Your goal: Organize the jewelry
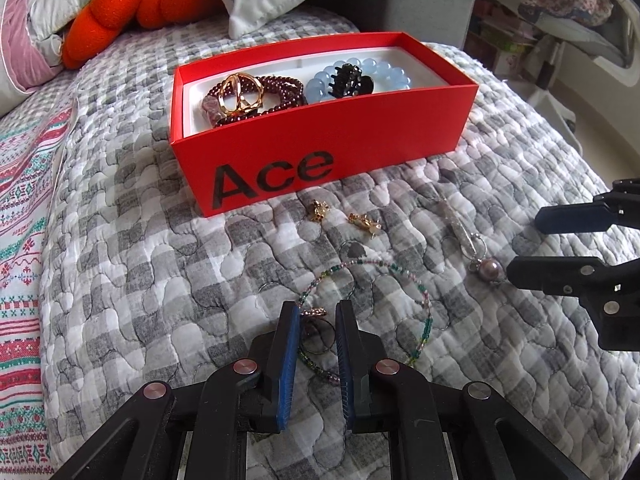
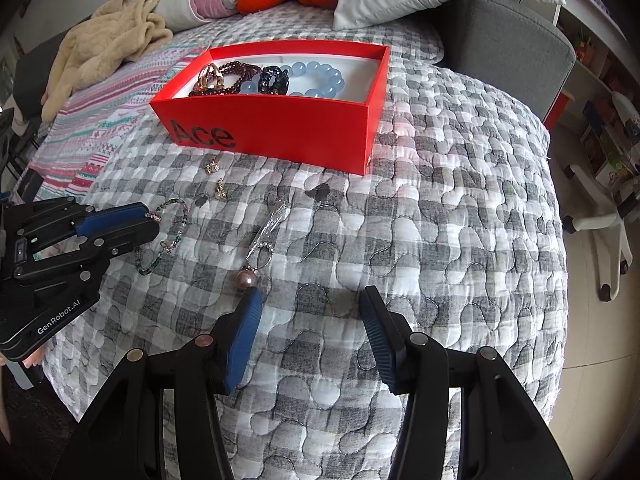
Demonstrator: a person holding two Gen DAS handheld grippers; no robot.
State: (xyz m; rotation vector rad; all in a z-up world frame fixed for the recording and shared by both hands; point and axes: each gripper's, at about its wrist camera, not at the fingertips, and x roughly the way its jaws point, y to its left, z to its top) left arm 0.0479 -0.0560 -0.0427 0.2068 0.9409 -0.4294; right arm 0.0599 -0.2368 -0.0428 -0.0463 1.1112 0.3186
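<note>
I see the left gripper [image 1: 317,312] low over the grey-and-white checked quilted bedspread [image 1: 460,380], jaws narrowed around a small gold-toned ring with a studded top [image 1: 315,313]; can't tell if the pads actually press it. The ring sits inside the loop of a thin multicoloured beaded bracelet [image 1: 416,300] lying on the bedspread. Right gripper [image 2: 311,300] has its jaws spread, nothing between them; its left fingertip [image 2: 251,300] is just beside a pink pearl pendant on a silver chain [image 2: 247,278]. Two small gold earrings [image 1: 340,216] lie near the front wall of the open red cardboard box printed "Ace" [image 1: 280,148]. In the box: a dark red beaded bracelet [image 1: 280,92], a gold hair claw [image 1: 242,94], a pale blue beaded bracelet [image 1: 384,72] and a black hair claw [image 1: 350,80].
</note>
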